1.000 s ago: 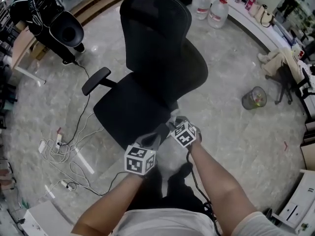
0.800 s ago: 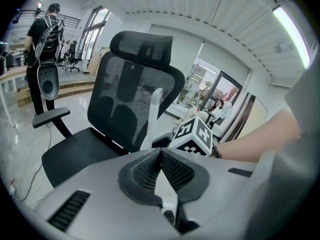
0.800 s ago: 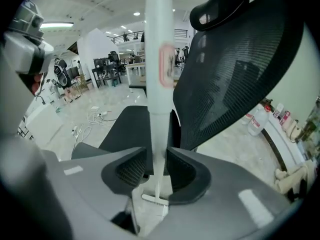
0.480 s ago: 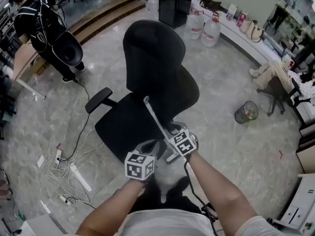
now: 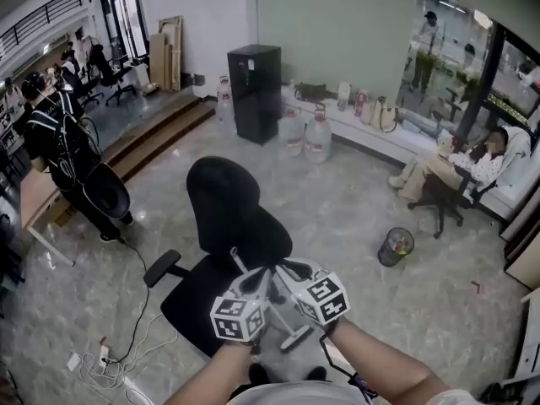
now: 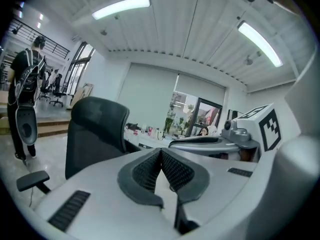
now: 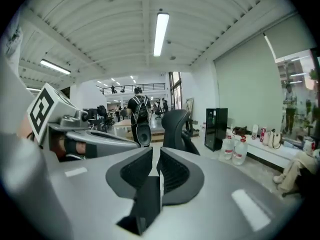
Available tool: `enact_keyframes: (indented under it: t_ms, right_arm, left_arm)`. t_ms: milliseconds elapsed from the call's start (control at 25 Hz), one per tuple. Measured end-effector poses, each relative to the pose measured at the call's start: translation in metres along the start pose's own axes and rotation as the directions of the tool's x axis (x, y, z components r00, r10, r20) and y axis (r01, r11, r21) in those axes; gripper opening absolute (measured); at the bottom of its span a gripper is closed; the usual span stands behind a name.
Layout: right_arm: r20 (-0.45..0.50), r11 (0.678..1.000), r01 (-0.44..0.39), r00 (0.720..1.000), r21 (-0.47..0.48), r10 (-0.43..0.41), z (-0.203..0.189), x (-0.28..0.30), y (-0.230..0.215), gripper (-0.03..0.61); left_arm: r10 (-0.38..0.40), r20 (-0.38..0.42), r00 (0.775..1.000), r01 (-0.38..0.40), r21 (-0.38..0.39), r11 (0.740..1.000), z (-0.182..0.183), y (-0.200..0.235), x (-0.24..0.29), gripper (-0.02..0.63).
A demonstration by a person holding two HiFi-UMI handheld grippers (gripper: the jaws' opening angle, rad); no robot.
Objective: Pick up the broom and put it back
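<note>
A: Down by the knees, the broom (image 5: 294, 337) hangs with its lower end near the feet. The left claw (image 6: 161, 154) is clamped tight on its pale handle.

B: The right claw (image 7: 155, 156) has just been closing to a slit, with nothing clearly pinched. Best get it onto the handle, then swing clear of the chair (image 5: 232, 205) ahead.

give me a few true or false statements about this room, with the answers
1. The office chair is black. True.
2. The small bin sits on the chair's seat. False: it stands on the floor, apart from the chair.
3. Water jugs stand next to the black cabinet. True.
4. Nobody else is in the room. False: there is a standing person at the left and a seated person at the right.
</note>
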State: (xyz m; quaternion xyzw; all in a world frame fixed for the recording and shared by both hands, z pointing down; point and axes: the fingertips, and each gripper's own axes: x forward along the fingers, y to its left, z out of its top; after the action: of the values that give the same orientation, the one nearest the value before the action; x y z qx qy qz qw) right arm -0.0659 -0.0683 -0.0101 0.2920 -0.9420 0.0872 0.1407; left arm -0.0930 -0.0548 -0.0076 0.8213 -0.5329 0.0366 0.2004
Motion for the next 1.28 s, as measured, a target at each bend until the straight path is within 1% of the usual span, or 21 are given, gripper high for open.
enact_keyframes:
  t_ms: [120, 240, 360, 600, 880, 1280]
  right_arm:
    - [0.050, 0.999, 0.035, 0.998, -0.001, -0.035, 0.039, -0.047, -0.014, 0.041]
    - [0.091, 0.998, 0.065, 0.994, -0.016, -0.063, 0.065, -0.089, -0.028, 0.023]
    - [0.119, 0.996, 0.083, 0.990, -0.030, -0.079, 0.079, -0.124, -0.047, 0.003]
    - [0.125, 0.996, 0.084, 0.989, -0.019, -0.081, 0.078, -0.163, -0.064, 0.002]
    - [0.129, 0.997, 0.078, 0.989, 0.006, -0.078, 0.071, -0.183, -0.073, 0.002]
    - [0.136, 0.998, 0.062, 0.989, 0.033, -0.066, 0.068, -0.191, -0.078, 0.002]
  left_arm:
    - [-0.022, 0.066, 0.998, 0.017, 0.074, 0.997, 0.043, -0.043, 0.006, 0.008]
    - [-0.033, 0.096, 0.995, 0.022, 0.119, 0.993, 0.068, -0.082, 0.013, 0.008]
    - [-0.041, 0.106, 0.994, 0.028, 0.122, 0.992, 0.079, -0.115, 0.026, 0.007]
    - [-0.066, 0.114, 0.991, 0.049, 0.151, 0.987, 0.084, -0.166, 0.039, 0.006]
    - [-0.081, 0.108, 0.991, 0.062, 0.166, 0.984, 0.084, -0.194, 0.048, 0.008]
    - [-0.073, 0.094, 0.993, 0.057, 0.166, 0.984, 0.077, -0.203, 0.053, 0.008]
